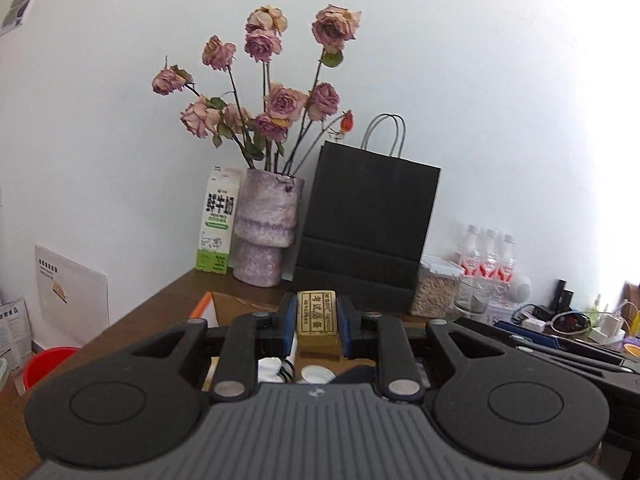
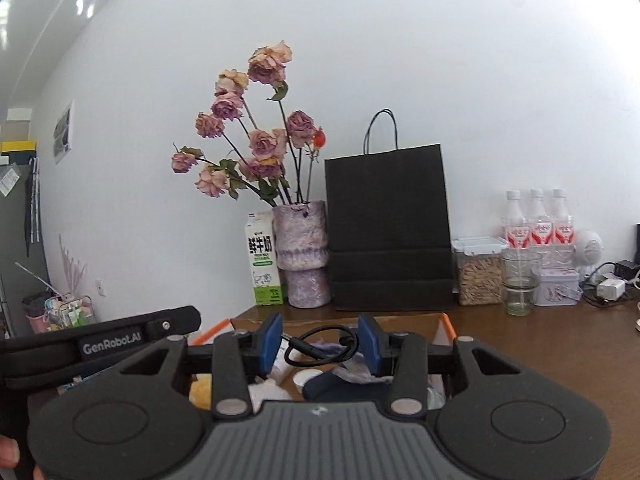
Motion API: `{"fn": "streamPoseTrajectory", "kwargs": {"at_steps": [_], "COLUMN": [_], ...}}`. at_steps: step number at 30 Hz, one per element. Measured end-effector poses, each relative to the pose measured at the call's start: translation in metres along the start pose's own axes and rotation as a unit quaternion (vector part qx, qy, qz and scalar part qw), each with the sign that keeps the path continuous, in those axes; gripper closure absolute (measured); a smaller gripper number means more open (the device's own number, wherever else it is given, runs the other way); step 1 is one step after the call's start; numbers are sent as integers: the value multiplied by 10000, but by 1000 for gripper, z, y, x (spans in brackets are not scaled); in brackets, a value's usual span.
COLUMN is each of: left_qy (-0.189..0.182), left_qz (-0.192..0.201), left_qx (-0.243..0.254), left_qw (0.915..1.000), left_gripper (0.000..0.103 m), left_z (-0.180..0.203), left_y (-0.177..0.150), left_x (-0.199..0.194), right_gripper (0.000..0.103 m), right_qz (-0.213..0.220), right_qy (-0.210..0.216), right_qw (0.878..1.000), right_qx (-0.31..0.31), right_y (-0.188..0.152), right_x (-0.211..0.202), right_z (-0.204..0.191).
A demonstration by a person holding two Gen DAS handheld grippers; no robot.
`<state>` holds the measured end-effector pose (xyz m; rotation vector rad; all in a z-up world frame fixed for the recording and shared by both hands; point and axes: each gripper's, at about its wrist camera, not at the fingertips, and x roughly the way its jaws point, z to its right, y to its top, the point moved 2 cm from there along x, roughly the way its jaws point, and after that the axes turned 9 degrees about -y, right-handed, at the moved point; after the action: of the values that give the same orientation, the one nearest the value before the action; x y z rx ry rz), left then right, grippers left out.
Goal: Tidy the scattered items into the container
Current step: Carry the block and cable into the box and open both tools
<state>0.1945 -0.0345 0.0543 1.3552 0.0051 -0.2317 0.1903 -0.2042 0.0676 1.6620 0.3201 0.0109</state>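
1. At the far left of the left wrist view, a white sheet with small dark print [image 1: 72, 292] hangs on the wall; the print is too small to read. A red round tub [image 1: 46, 364] sits below it.
2. In the left-centre background, a white-and-green milk carton [image 1: 217, 222] stands on the desk [image 1: 160, 304], printed with large Chinese characters for fresh milk. It is just beside a mottled purple vase [image 1: 266, 228] of dried pink roses [image 1: 276, 100].
3. At lower centre, the left tool [image 1: 318, 322] is pinching a gold rectangular block [image 1: 316, 320] between its blue pads. Vertical Chinese writing runs down the block's face. The block is held above the cardboard box [image 1: 240, 304], where white caps and other small items lie.
4. Right of centre stands a black paper bag [image 1: 370, 232] with cord handles. Past it are a clear jar of pale pellets [image 1: 434, 288] and three bottles with red-and-white labels [image 1: 488, 260].
5. In the right wrist view, the black arm at lower left reads "GenRobot.AI" [image 2: 112, 347].
6. At lower centre, the right tool [image 2: 320, 344] is spread wide and grips nothing. It hangs over the orange-edged box [image 2: 448, 326], which holds a looped black cable [image 2: 324, 346] and a white tube.
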Motion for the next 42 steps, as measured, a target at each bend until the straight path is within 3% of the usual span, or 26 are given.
{"fn": "streamPoseTrajectory", "kwargs": {"at_steps": [5,9,17,24,25,26,27,28,29,31,36,42], "left_qy": [350,424,633,723,786,843,921,1073,1211,1193,1156,911], "left_qz": [33,-425,-464,-466,-428,-382,-328,-218,-48,200,417,342], "left_qx": [-263,-387,144,310,342,382,414,418,423,372,388,533], "left_qw": [9990,9974,9968,9958,9954,9950,9943,9931,9917,9920,9917,9938], "left_gripper": [82,82,81,81,77,56,39,14,0,0,0,0], "left_z": [-34,-53,-40,-35,-34,-33,-33,-33,-34,-37,-34,-27], "left_y": [4,-11,-27,-31,-31,-30,-30,-28,-25,-22,-20,-21], "left_x": [43,61,59,59,58,56,55,52,49,42,34,32], "right_gripper": [63,63,63,61,60,57,41,30,20,1,0,0], "right_qz": [-12,-185,-398,-459,-454,-449,-469,-464,-403,-305,-175,-197], "right_qy": [31,-311,-335,-341,-338,-336,-291,-293,-397,-411,-470,-530], "right_qw": [9997,9992,9984,9980,9980,9981,9981,9982,9982,9987,9985,9984], "right_qx": [233,-191,-222,-264,-271,-271,-264,-233,-175,-54,205,81], "right_y": [-2,-25,-35,-38,-38,-38,-38,-38,-37,-32,-25,-25], "right_x": [50,62,70,69,68,67,66,65,62,56,46,42], "right_z": [-12,-12,-13,-13,-14,-14,-14,-13,-11,-7,-1,-3]}}
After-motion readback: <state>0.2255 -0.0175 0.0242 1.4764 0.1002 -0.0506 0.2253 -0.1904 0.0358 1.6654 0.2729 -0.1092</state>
